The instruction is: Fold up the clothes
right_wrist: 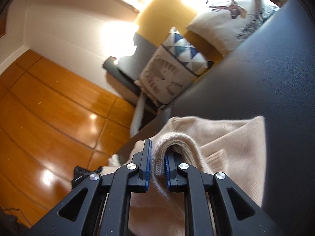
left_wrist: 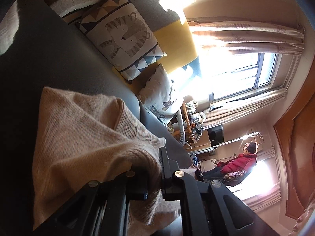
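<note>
Sweater [right_wrist: 226, 149], beige knit, on dark surface [right_wrist: 265, 68]; left gripper [left_wrist: 157, 169] and right gripper [right_wrist: 158, 163] jaws each pinching its ribbed hem, lower centre.

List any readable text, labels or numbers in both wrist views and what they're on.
"Ha…": dark script on the white cushion with a deer print; only the first letters show in the left wrist view, the rest is not legible.
Same script on that cushion in the right wrist view: too blurred to read.
White cushion with a striped-animal print: pictures only, no text.
Beige knitted sweater, black grippers: no labels visible.
</note>
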A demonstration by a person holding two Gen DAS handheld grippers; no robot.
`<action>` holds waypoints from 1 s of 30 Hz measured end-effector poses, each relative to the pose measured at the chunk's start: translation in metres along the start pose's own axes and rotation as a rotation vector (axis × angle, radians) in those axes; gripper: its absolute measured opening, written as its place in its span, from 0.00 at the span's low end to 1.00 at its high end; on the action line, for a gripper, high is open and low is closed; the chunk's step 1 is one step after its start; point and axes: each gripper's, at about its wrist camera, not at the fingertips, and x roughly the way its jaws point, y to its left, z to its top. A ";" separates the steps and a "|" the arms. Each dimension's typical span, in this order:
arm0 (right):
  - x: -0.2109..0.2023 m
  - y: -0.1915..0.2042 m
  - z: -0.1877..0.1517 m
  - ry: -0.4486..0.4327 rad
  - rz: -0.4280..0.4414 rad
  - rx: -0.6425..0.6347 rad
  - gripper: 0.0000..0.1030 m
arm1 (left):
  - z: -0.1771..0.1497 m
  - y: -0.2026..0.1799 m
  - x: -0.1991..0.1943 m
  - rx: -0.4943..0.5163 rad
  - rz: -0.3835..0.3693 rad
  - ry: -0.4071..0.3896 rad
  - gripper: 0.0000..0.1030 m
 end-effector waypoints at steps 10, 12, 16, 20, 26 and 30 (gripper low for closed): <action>0.002 -0.030 0.012 -0.090 -0.118 0.107 0.73 | 0.033 0.037 0.026 -0.121 0.104 -0.040 0.18; -0.003 -0.028 0.014 -0.090 -0.120 0.087 0.73 | 0.034 0.043 0.025 -0.135 0.105 -0.043 0.18; -0.011 -0.005 0.009 -0.054 -0.187 -0.059 0.73 | 0.037 0.044 0.019 -0.138 0.098 -0.059 0.18; -0.012 0.032 -0.012 0.009 -0.293 -0.273 0.73 | 0.044 0.043 0.009 -0.148 0.099 -0.084 0.19; 0.014 0.067 -0.059 0.170 -0.445 -0.604 0.73 | 0.035 0.040 -0.009 -0.099 0.131 -0.078 0.19; 0.040 0.071 -0.078 0.260 -0.475 -0.686 0.73 | 0.025 0.047 -0.019 -0.117 0.113 -0.076 0.19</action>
